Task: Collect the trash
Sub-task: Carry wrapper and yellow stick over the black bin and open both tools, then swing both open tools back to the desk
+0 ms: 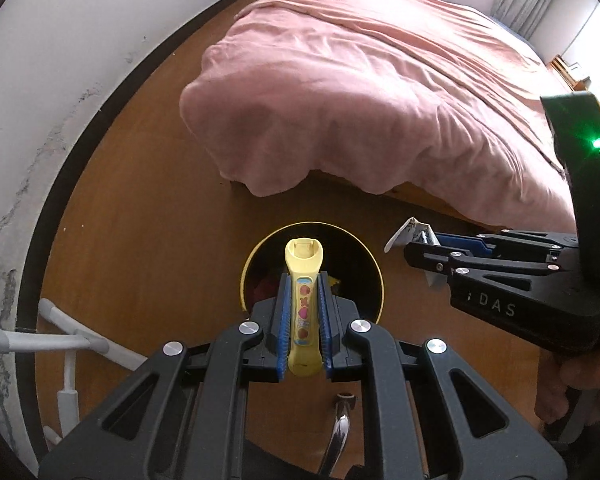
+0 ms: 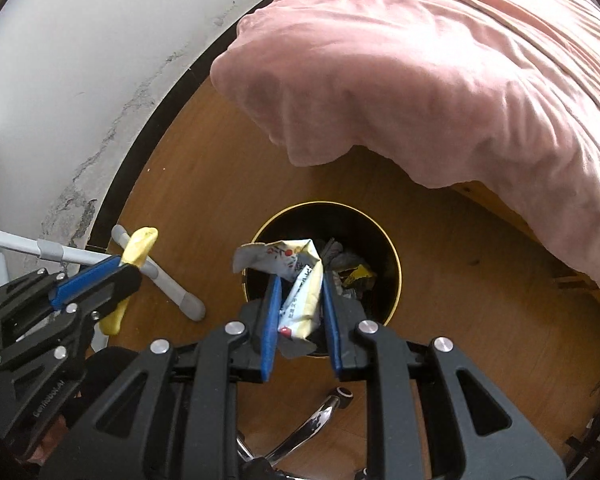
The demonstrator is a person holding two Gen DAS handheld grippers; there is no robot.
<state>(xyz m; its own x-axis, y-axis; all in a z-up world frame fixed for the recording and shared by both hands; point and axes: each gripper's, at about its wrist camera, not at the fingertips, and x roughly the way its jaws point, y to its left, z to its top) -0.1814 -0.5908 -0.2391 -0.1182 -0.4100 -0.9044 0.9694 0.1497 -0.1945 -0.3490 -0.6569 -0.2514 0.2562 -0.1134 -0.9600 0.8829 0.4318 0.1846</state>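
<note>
Nearest in the left wrist view, the left gripper (image 1: 304, 312) has its jaws clenched on a flat yellow plastic tube (image 1: 303, 304) printed with red fruit, its open end poised over the mouth of the trash bin (image 1: 374, 268). In the right wrist view, the right gripper (image 2: 300, 312) grasps a crumpled printed wrapper (image 2: 300, 280) between its blue pads, and the wrapper likewise hangs above the bin's opening. Each gripper also shows from the other's camera, coming in from the side with its load.

Just below the grippers, a chrome chair leg (image 2: 320, 420) with a caster crosses the wooden floor (image 2: 460, 280). The black bin with its yellow rim stands on that floor, and it already holds several scraps of crumpled paper and packaging. Off to the left a white and grey tube frame (image 2: 160, 276) lies against the scuffed wall (image 2: 60, 80).

Farther back, the bed (image 2: 440, 80) with its pink cover overhangs the floor; no other litter shows on the visible floor.

By my reading, the task is well along: two pieces are gathered and brought over the bin, but neither is released yet. Dropping both remains, and whether more trash lies out of frame cannot be told.
</note>
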